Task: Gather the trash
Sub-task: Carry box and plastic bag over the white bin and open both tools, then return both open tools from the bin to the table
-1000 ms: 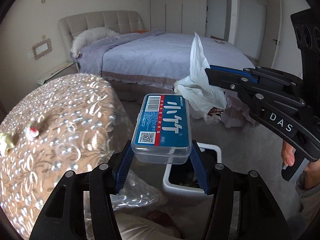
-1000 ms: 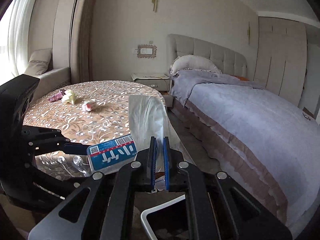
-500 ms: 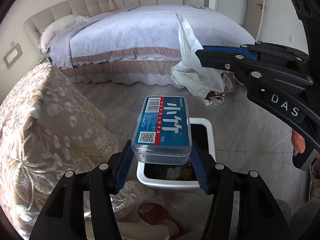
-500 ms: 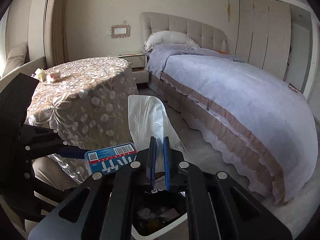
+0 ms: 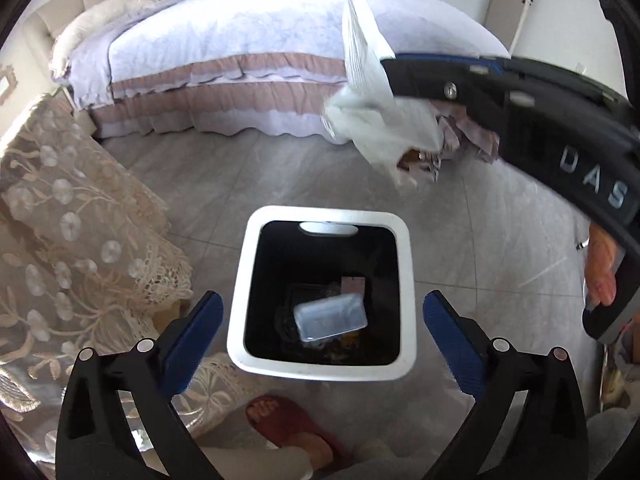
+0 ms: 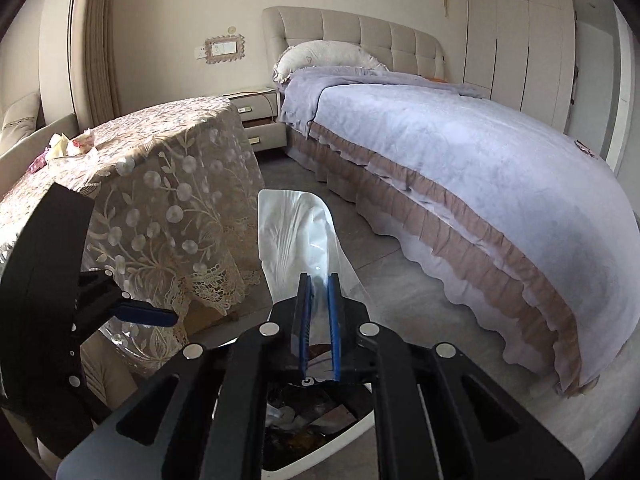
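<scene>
A white-rimmed trash bin (image 5: 404, 280) with a black inside stands on the floor below my left gripper (image 5: 322, 316), which is open and empty right above it. A clear plastic box (image 5: 331, 317) lies inside the bin on other trash. My right gripper (image 6: 319, 284) is shut on a white plastic bag (image 6: 296, 236); in the left wrist view the bag (image 5: 372, 116) hangs from its fingers above and beyond the bin. The bin's rim (image 6: 320, 460) shows under the right gripper.
A round table with a lace cloth (image 5: 60, 248) stands left of the bin; several scraps (image 6: 68, 146) lie on its top. A bed (image 6: 460, 168) fills the right and far side. A foot in a red slipper (image 5: 288, 420) is just before the bin.
My left gripper tilted down over the bin, opened and let go of the plastic box, which now lies in the bin. The right gripper kept hold of the bag.
</scene>
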